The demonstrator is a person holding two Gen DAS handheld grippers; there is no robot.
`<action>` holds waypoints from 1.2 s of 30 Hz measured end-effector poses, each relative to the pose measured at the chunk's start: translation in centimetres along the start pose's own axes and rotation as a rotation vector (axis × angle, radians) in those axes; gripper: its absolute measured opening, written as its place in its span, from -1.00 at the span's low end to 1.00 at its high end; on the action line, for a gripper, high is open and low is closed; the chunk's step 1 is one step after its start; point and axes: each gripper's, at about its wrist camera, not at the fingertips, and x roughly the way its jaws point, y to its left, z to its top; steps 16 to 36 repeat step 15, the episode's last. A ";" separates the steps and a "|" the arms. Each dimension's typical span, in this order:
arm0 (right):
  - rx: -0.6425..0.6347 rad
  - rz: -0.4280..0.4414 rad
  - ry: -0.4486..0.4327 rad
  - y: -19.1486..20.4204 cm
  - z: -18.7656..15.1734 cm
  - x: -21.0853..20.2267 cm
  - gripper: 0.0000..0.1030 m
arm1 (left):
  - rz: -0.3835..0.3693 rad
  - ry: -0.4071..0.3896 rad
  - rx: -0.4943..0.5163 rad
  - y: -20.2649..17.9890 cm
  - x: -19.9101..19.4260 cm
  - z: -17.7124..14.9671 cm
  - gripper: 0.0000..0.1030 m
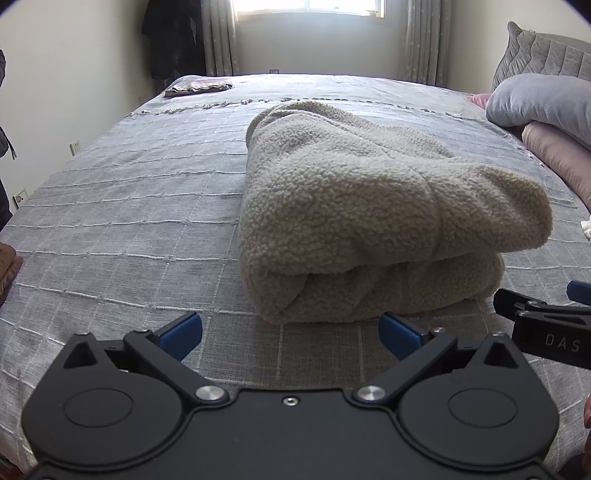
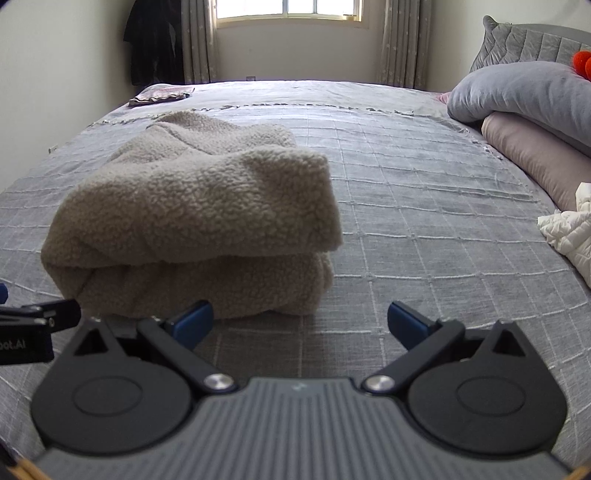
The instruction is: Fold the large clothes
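I hold both grippers, left (image 1: 290, 332) and right (image 2: 300, 321), released, near the folded fleece (image 1: 369, 221) on the bed (image 1: 129, 221).

there is one fleece (image 1: 369, 206), folded in two layers, on one bed (image 1: 110, 221), and one flat cloth (image 1: 199, 85) at the far corner. at the head side i count one grey duvet (image 2: 524, 96), one pink pillow (image 2: 535, 158), one white garment (image 2: 572, 229) and one grey cushion (image 2: 524, 40). there are two grippers, left (image 1: 290, 332) and right (image 2: 300, 321), each with two blue pads, also one window (image 2: 288, 9) with two curtains and one dark coat (image 2: 155, 40).
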 end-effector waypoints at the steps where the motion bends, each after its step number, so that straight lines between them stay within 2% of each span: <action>1: 0.000 0.000 0.000 0.0 0.0 0.0 0.99 | 0.000 0.000 0.001 0.0 0.0 0.0 0.99; 36: -0.006 0.002 0.020 0.0 -0.3 0.6 0.99 | -0.020 0.027 -0.009 0.5 1.0 -0.1 0.99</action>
